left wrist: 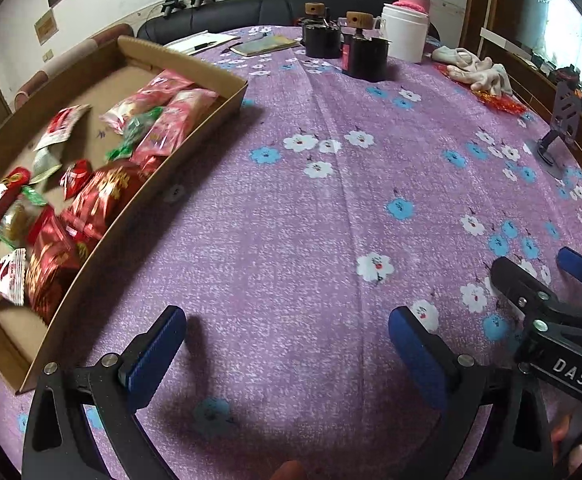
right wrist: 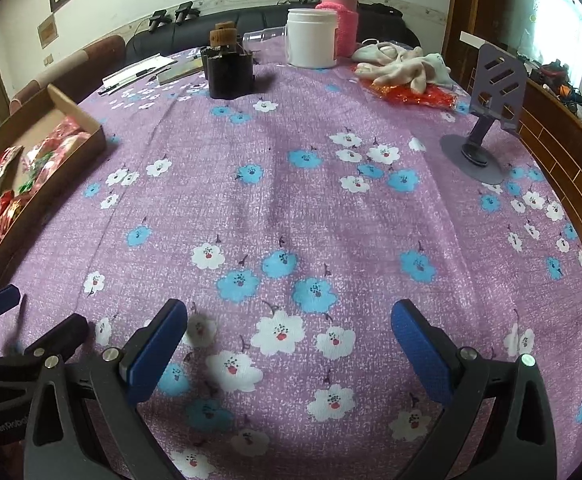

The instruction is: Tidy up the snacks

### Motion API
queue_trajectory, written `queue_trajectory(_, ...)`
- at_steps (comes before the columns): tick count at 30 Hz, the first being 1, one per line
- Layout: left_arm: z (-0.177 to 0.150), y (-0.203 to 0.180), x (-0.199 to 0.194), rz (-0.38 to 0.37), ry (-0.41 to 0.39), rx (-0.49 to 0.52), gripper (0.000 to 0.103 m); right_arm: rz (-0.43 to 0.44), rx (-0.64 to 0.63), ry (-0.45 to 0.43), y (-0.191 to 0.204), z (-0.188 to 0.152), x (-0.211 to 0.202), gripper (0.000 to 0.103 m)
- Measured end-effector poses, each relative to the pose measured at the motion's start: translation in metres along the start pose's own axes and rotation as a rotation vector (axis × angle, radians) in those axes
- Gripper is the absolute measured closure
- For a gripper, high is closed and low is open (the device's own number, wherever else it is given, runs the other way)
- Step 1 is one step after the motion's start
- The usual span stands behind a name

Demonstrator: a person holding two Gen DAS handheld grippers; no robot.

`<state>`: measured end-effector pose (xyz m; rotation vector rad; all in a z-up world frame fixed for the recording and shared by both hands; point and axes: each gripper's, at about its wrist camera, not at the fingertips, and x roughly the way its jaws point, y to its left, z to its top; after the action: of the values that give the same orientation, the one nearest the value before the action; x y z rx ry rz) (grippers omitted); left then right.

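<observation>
Nearest us, our left gripper [left wrist: 287,352] hovers over the purple flowered tablecloth [left wrist: 291,220] with its blue-padded fingers [left wrist: 155,356] spread wide and nothing between them. Our right gripper [right wrist: 289,344] does the same just beside it, fingers [right wrist: 421,350] apart and empty; in the left wrist view we see it at the lower right edge.

To our left on the surface lies a shallow cardboard box [left wrist: 195,164], and the snacks [left wrist: 91,196] sit inside it: red foil packets at the near end, small red-and-white and green-wrapped pieces in the middle, pink packs [left wrist: 163,116] towards the far end. From the right wrist view we find the same box [right wrist: 71,156] at the left edge.

Farther off on the right stands a purple phone stand [right wrist: 491,108]. Beyond it lie pale gloves [right wrist: 407,66] on a red wrapper, then dark cups [right wrist: 229,68] with wooden knobs, a white jar [right wrist: 311,38] and a pink-sleeved flask [right wrist: 341,8].
</observation>
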<state>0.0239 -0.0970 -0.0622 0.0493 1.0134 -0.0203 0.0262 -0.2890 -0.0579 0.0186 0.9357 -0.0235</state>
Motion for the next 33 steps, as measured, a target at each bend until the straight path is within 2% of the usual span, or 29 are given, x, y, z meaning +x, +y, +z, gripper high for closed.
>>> queue_trajectory(11, -0.005, -0.014, -0.025, -0.038, -0.054, 0.045, 0.001, 0.006, 0.007, 0.009, -0.001, 0.000, 0.002, 0.002)
queue_trajectory(27, -0.019, -0.029, -0.042, -0.023, -0.118, 0.119, 0.001, 0.029, 0.045, -0.010, -0.009, -0.003, 0.002, 0.001)
queue_trajectory(33, -0.024, -0.030, -0.040, -0.013, -0.107, 0.126, 0.001, 0.029, 0.057, -0.015, -0.010, -0.004, 0.001, 0.001)
